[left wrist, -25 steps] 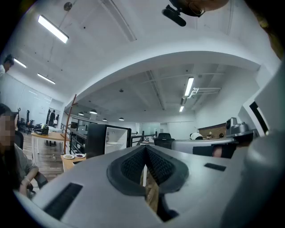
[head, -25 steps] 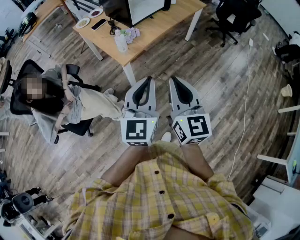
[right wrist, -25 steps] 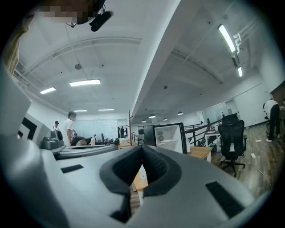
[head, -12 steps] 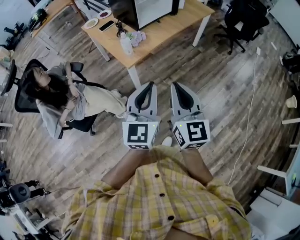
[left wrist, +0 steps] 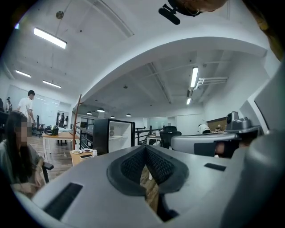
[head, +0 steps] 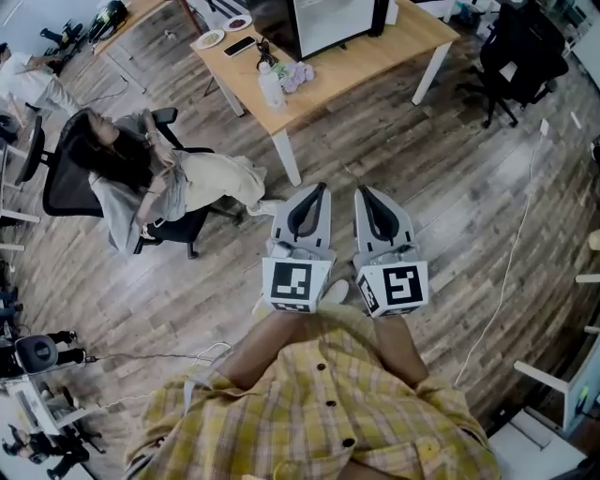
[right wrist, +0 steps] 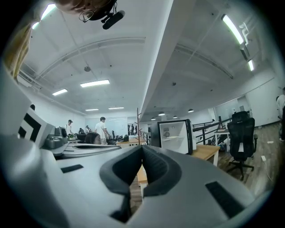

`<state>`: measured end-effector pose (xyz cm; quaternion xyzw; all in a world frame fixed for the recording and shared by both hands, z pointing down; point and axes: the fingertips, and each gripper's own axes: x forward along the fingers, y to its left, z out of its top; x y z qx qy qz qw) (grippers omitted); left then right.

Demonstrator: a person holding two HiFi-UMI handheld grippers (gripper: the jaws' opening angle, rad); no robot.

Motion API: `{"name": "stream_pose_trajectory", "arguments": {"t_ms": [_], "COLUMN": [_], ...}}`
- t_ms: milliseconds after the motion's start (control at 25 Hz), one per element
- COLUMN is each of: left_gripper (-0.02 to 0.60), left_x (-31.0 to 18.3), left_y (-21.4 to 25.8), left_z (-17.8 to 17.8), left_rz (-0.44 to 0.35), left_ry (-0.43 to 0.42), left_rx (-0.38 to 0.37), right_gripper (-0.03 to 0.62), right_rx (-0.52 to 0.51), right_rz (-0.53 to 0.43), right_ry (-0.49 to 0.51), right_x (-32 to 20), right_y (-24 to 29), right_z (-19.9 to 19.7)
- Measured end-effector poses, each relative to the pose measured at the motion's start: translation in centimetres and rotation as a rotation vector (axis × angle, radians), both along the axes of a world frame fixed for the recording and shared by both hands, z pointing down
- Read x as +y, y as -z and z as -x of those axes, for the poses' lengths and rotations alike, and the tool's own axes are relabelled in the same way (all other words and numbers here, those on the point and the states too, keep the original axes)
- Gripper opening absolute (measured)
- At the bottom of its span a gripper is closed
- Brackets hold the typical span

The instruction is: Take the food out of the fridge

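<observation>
The black mini fridge stands on a wooden table, its door open and its inside white. It also shows far ahead in the left gripper view as the fridge and in the right gripper view as the fridge. No food can be made out inside it. My left gripper and right gripper are held side by side over the floor, well short of the table, pointing level toward it. My left gripper and my right gripper are both shut and hold nothing.
A person sits in a black chair at the left. A bottle, plates and a phone lie on the table's left end. A black office chair stands at the right. A cable runs across the wooden floor.
Both grippers and the person holding them have moved toward the table, which now sits closer and further right in the head view. The jaws stayed shut.
</observation>
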<state>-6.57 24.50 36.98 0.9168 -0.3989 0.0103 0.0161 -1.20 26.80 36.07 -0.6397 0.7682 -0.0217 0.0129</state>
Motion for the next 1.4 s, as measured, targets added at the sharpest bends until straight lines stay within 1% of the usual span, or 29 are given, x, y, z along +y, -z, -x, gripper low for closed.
{"name": "stream_pose_trajectory", "arguments": {"t_ms": [120,320,520,720,880,1040,1400], "left_gripper": [0.008,0.008,0.008,0.008,0.008,0.008,0.008], "left_x": [-0.6,-1.6,-5.0,-9.8,-14.8,-19.4,-28.2], "left_y": [-0.9,-1.2,-1.1,-0.2,0.3,1.2,2.3], "left_z": [0.1,-1.6,-2.5,-3.8,-4.4,-5.3,-5.8], "left_rz": [0.01,0.014,0.006,-0.015,-0.025,-0.032,-0.023], "left_ry": [0.015,0.006,-0.001,-0.009,-0.003,-0.01,-0.038], "left_rx": [-0.004,-0.005,0.015,0.039,0.049,0.066,0.083], "right_gripper": [0.008,0.007,0.008,0.008,0.008,0.008,0.006], "right_rx": [-0.011,-0.011,-0.011,0.015,0.021,0.034,0.059], "right_rz": [0.012,0.01,0.006,-0.009,-0.009,-0.029,-0.023], "right_ry": [0.004,-0.014,-0.018,-0.032,-0.031,-0.034,-0.066], "right_x": [-0.5,-1.4,-4.8,-9.6,-14.5,-18.9,-27.6], "right_y": [-1.0,-1.3,-1.0,-0.1,0.1,1.3,2.6], "right_z": [-0.1,-1.9,-2.6,-3.7,-4.4,-5.0,-5.5]}}
